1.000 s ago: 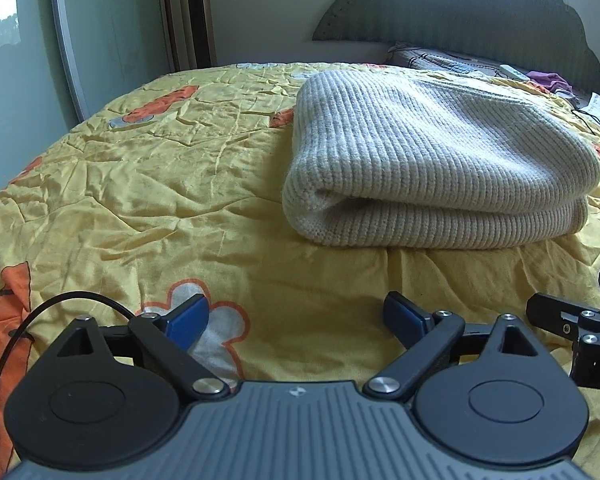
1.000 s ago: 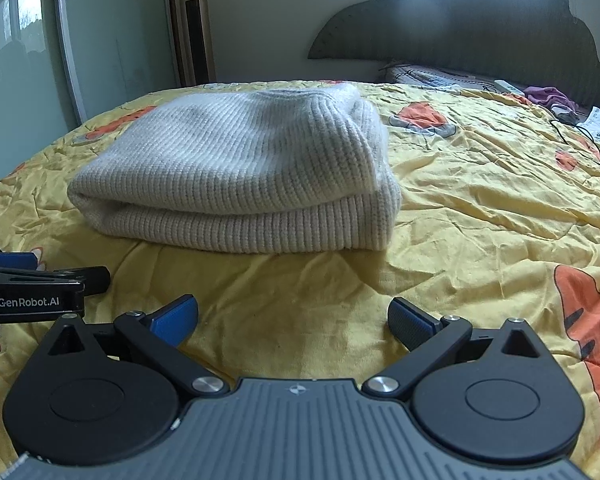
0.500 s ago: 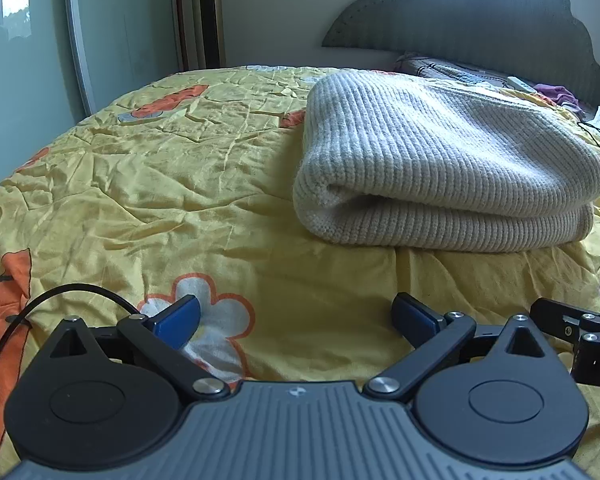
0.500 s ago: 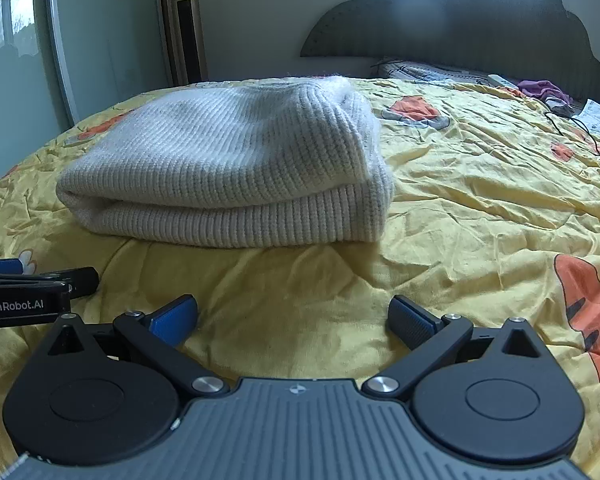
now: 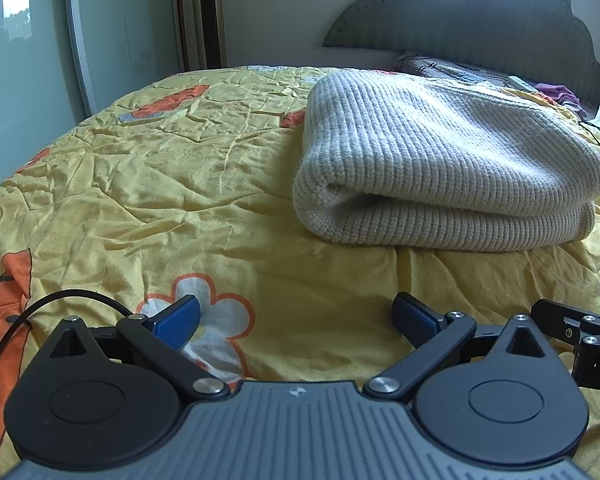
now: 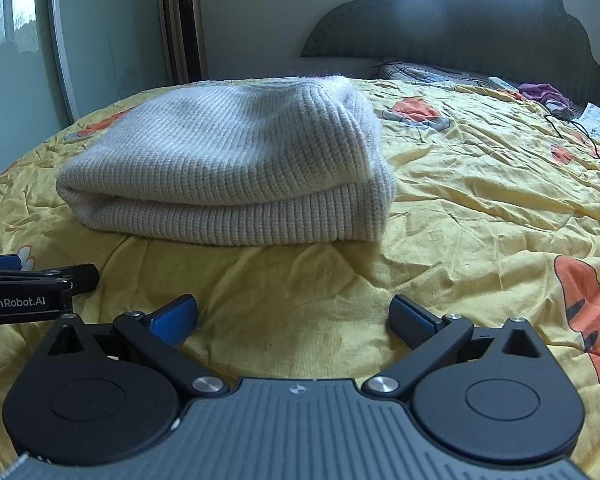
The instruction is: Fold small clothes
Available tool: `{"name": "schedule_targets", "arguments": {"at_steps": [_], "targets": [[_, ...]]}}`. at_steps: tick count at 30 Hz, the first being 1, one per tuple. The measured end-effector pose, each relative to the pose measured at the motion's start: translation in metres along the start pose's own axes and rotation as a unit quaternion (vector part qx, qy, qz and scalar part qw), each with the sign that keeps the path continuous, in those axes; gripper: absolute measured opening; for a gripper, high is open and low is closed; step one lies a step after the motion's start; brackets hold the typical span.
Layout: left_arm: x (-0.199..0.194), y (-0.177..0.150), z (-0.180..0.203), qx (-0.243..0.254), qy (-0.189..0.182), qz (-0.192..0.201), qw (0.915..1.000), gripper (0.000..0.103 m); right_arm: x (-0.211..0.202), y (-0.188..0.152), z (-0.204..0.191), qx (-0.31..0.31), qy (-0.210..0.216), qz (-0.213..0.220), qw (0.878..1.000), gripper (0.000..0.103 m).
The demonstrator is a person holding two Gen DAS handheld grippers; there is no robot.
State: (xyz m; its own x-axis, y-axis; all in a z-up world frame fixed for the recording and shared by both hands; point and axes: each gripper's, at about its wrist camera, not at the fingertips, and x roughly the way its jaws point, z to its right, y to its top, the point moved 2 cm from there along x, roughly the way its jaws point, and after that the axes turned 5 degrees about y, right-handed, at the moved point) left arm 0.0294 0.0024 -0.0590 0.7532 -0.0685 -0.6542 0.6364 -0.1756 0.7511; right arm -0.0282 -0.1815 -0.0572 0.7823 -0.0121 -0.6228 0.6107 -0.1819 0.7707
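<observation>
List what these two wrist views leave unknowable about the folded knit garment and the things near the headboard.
- Folded knit garment: its type and inner layers, hidden by its own folds in both views.
- Its far edge, hidden behind its own bulk.
- Purple cloth and white remote-like item by the headboard: too small to identify.
- Right gripper in the left view: cut off by the right edge.

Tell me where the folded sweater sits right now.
The folded sweater lies on the yellow bedspread ahead of both open grippers, right of centre in the left wrist view, left of centre in the right wrist view.
</observation>
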Motion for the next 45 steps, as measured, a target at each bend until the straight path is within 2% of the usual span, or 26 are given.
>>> {"name": "schedule_targets", "arguments": {"at_steps": [9,17,45], "targets": [[-0.001,0.0,0.0,0.001,0.002,0.001,1.0,0.103,-0.004,-0.001,0.007,0.023,0.016,0.012,1.0,0.103],[-0.001,0.0,0.001,-0.001,0.001,0.001,1.0,0.103,0.003,-0.001,-0.008,-0.021,-0.022,-0.008,0.999,0.103],[0.0,0.0,0.001,-0.002,0.0,0.0,1.0,0.103,0.0,-0.001,-0.005,-0.015,-0.022,-0.003,1.0,0.103]]}}
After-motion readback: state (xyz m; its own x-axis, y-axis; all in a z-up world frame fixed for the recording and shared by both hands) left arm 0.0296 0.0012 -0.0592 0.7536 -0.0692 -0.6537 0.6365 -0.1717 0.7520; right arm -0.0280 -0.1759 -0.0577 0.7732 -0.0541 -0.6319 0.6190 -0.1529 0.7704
